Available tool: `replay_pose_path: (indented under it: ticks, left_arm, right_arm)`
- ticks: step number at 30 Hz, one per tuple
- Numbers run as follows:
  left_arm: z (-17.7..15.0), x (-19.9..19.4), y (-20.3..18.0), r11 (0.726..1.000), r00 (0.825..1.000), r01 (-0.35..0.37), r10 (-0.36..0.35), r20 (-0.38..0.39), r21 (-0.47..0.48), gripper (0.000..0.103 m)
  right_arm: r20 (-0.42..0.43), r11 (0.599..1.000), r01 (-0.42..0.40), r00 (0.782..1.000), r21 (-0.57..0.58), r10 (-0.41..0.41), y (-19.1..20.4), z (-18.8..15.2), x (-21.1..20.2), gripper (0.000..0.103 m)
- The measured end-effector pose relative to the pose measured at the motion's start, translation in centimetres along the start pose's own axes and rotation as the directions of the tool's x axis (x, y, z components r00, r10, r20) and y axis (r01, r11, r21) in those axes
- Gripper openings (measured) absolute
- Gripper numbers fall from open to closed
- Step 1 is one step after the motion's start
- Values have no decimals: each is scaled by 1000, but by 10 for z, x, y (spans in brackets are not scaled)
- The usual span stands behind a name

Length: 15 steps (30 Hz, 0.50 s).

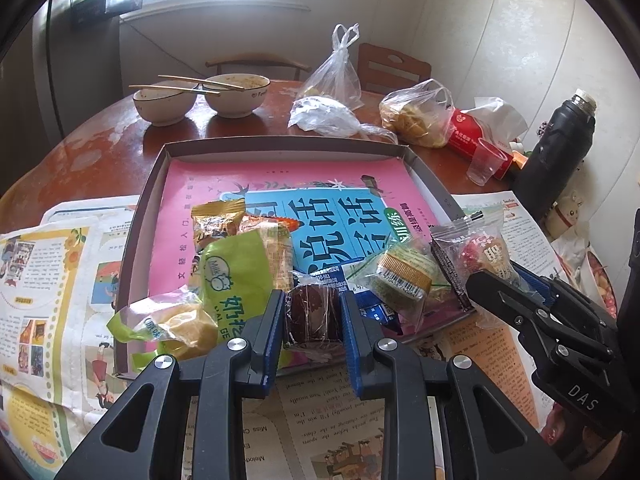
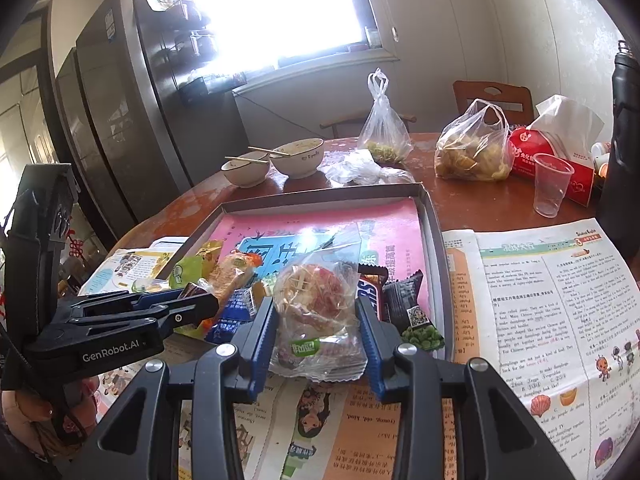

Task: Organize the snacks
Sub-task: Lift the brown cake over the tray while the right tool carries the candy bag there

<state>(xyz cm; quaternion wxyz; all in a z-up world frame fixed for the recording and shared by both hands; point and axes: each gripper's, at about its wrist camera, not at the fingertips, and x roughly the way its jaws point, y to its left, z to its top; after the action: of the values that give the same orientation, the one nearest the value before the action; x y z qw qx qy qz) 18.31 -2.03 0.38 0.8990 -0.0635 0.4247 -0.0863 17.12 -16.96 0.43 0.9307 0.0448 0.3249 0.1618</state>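
Note:
A shallow grey box tray [image 1: 152,200] lined with a pink and blue booklet holds a pile of wrapped snacks at its near end. My left gripper [image 1: 313,312] is shut on a dark brown cake in clear wrap [image 1: 312,314] at the tray's near edge. My right gripper [image 2: 316,320] is shut on a clear packet with a red and white snack [image 2: 316,300], held just above the tray's near right corner; it also shows in the left wrist view [image 1: 484,256]. A green milk-snack packet [image 1: 234,276] and a yellow cake packet [image 1: 188,326] lie to the left.
Two bowls with chopsticks [image 1: 200,96], plastic food bags [image 1: 416,116], a red tissue pack [image 1: 476,136], a clear cup [image 1: 486,160] and a black flask [image 1: 560,148] stand behind the tray. Newspaper sheets [image 2: 540,300] cover the near table. A Snickers bar [image 2: 370,286] and pea packet [image 2: 416,312] lie in the tray.

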Motion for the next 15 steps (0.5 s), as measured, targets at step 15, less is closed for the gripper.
replay_pose_path:
  ticks: [15]
  left_arm:
    - [2, 10, 11, 1000, 1000, -22, 22, 1, -21, 28]
  right_arm:
    - [-27, 999, -4, 1000, -38, 3, 15, 3, 25, 40]
